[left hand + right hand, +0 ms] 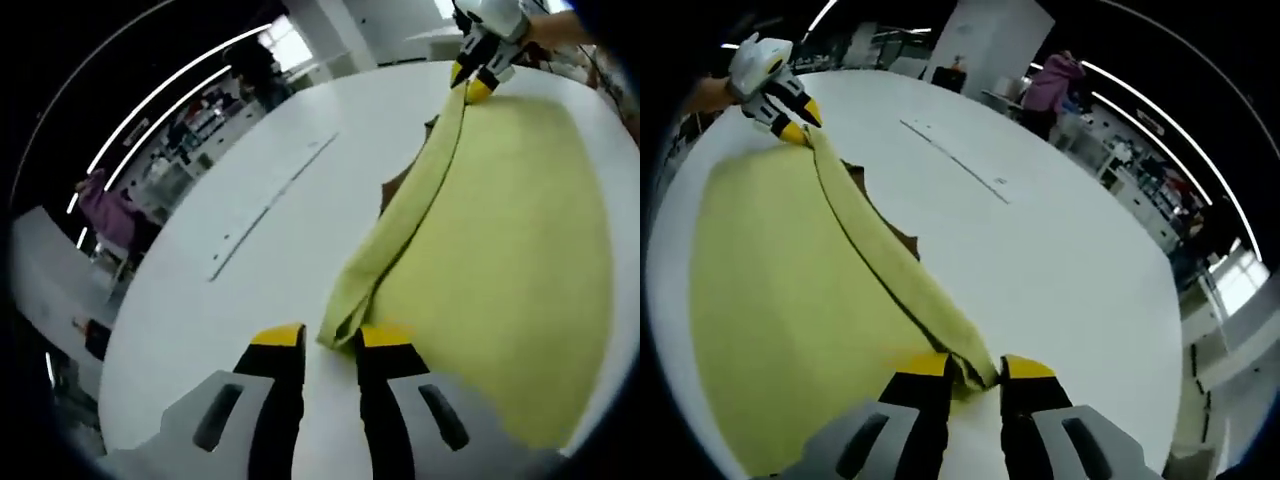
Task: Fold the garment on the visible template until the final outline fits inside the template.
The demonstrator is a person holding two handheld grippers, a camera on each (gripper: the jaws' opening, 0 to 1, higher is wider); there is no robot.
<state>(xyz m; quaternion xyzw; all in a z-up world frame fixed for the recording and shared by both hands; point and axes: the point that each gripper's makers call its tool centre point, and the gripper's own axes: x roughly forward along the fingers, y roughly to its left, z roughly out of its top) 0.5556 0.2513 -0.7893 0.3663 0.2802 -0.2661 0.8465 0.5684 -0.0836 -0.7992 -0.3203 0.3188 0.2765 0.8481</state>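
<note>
Left claw [331, 336] and right claw [975, 364] are each pinching an opposite end of the yellow garment's [500, 250] long edge, lifting it taut to fold across the white worktop [250, 200], brown template [392, 187] peeking underneath.

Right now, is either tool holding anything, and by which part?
Both hold the yellow-green garment. The left tool and the right tool each pinch one end of its lifted folded edge, over the white table.
</note>
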